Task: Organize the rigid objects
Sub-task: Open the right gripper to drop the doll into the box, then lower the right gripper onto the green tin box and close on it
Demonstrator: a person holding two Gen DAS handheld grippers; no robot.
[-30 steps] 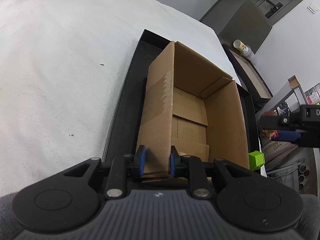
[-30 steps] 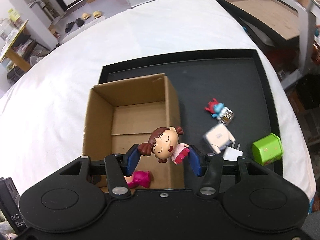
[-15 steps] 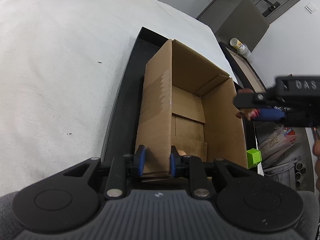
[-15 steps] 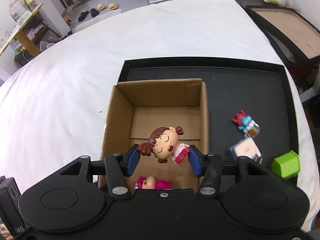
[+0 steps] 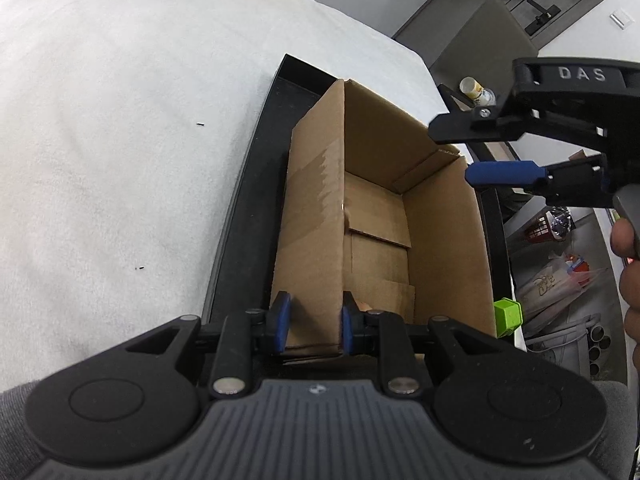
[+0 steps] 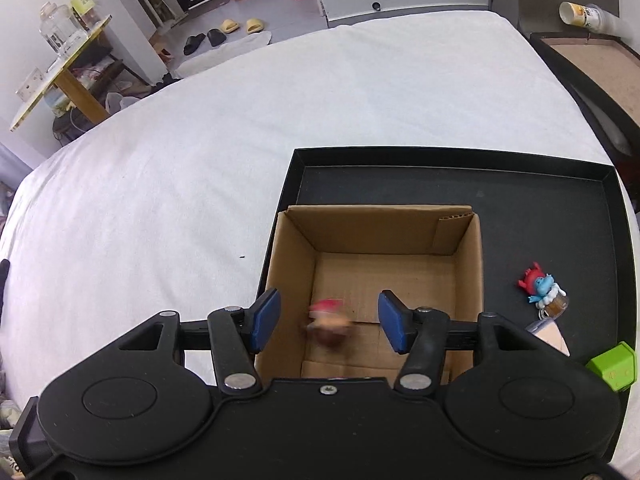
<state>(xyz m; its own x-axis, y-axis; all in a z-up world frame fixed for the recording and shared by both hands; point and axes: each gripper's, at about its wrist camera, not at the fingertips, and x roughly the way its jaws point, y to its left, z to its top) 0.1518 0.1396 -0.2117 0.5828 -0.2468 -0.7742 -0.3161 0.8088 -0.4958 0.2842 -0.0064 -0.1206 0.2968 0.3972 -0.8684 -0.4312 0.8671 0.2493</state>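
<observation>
Left gripper (image 5: 313, 322) pinching the near wall of the cardboard box (image 5: 376, 216) on the black tray (image 6: 560, 216). Right gripper (image 6: 328, 322) opening above the box, pads apart. Blurred doll figure (image 6: 330, 322) between them, touching neither, inside the box.

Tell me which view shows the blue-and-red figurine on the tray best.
The right wrist view: the blue-and-red figurine lies in plain sight on the black tray, right of the cardboard box. In the left wrist view the box's right wall hides that part of the tray, so it doesn't appear.
</observation>
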